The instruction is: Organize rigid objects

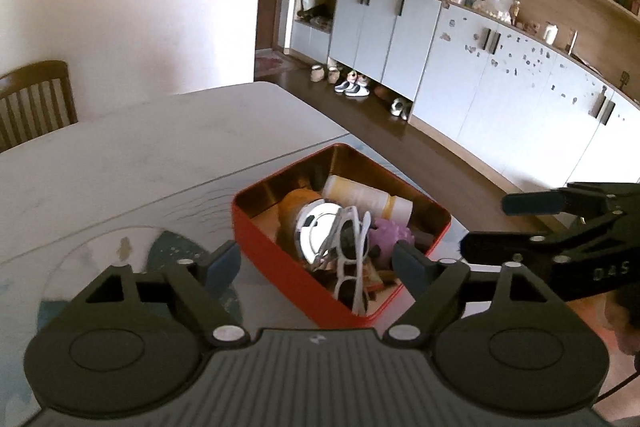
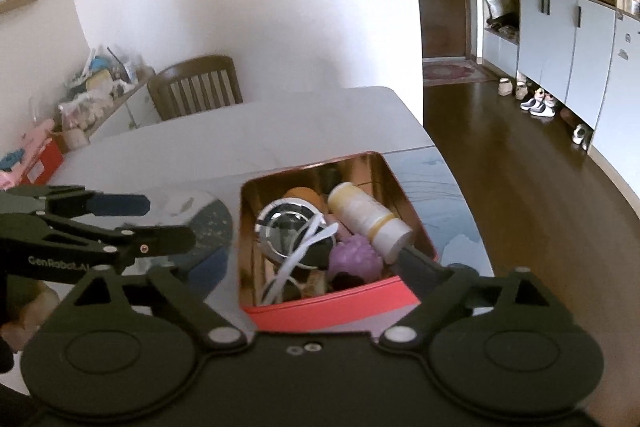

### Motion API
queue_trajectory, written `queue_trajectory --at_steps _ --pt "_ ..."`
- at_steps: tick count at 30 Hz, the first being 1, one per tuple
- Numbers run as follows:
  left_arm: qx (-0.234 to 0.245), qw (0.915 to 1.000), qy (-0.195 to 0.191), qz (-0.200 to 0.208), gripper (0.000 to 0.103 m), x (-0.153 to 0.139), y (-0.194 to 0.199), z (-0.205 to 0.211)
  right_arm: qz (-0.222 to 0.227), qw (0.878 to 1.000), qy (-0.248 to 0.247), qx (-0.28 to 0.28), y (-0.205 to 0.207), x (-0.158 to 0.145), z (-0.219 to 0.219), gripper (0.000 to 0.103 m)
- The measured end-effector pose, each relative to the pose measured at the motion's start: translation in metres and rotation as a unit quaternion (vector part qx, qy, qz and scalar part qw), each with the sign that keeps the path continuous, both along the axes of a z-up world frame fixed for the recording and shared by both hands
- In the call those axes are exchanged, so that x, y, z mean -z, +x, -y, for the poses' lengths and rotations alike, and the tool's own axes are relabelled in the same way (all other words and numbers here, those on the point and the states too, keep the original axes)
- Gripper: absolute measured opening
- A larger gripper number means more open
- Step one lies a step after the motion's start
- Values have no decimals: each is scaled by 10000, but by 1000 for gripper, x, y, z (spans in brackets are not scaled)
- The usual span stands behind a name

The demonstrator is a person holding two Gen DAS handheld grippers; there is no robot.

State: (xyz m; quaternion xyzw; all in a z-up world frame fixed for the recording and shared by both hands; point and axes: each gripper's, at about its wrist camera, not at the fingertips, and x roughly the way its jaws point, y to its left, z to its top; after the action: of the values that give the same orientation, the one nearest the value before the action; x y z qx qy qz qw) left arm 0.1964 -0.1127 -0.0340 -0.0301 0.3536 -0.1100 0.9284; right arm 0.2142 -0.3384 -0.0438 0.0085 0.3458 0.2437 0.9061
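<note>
I have both sets of jaws spread wide and empty over the red tin [image 1: 280,267]. It sits near the table [image 1: 160,155] edge; a careless nudge could push it off, and the white glasses [image 1: 352,259] on top could spill.

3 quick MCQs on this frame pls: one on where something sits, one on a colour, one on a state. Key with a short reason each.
1. Where is the purple knobbly ball?
A. On the bare table
B. Inside the red tin
C. On the chair

2. What colour are the sunglasses' frames?
A. White
B. Green
C. Black

3. How does the left tool stand?
A. Shut on the bottle
B. Shut on the tin's rim
C. Open, holding nothing

Key: 1 B, it lies in the tin beside the pale bottle. 2 A, the frames are white in both views. 3 C, its fingers stand wide apart with nothing gripped.
</note>
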Motion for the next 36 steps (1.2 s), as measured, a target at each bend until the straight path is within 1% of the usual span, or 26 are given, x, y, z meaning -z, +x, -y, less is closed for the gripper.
queue_trajectory --at_steps 1,7,8,9,10,11,16,22,25,36 --pt "-4 10000 17 0 84 0 -2 -2 18 10000 35 48 -3 -1 -1 102" --pt "105 9999 -46 54 85 -4 -18 -14 102 9991 176 359 -20 -5 -8 103" --pt "148 9999 -53 71 90 -4 -20 -15 130 9989 173 417 -23 -5 -9 103" --pt "166 9998 -46 100 97 -6 -23 -16 152 9986 176 475 -26 -6 -10 103" --pt "155 9998 -35 140 101 -6 -25 -17 165 9984 171 516 -28 -6 -12 103" --pt "175 9997 -47 192 103 -8 -28 -19 188 9981 155 564 -31 -7 -14 103" --pt "314 9991 -117 251 103 -13 -38 -22 334 9955 79 878 -48 -10 -22 103" --pt "382 9984 -3 427 103 -20 -52 -25 427 9926 81 1135 -63 -13 -28 103" --pt "403 9979 66 495 103 -23 -57 -25 457 9917 74 1203 -70 -13 -31 103" --pt "331 9975 -44 624 103 -28 -67 -37 543 9901 -5 1292 -83 -14 -43 103"
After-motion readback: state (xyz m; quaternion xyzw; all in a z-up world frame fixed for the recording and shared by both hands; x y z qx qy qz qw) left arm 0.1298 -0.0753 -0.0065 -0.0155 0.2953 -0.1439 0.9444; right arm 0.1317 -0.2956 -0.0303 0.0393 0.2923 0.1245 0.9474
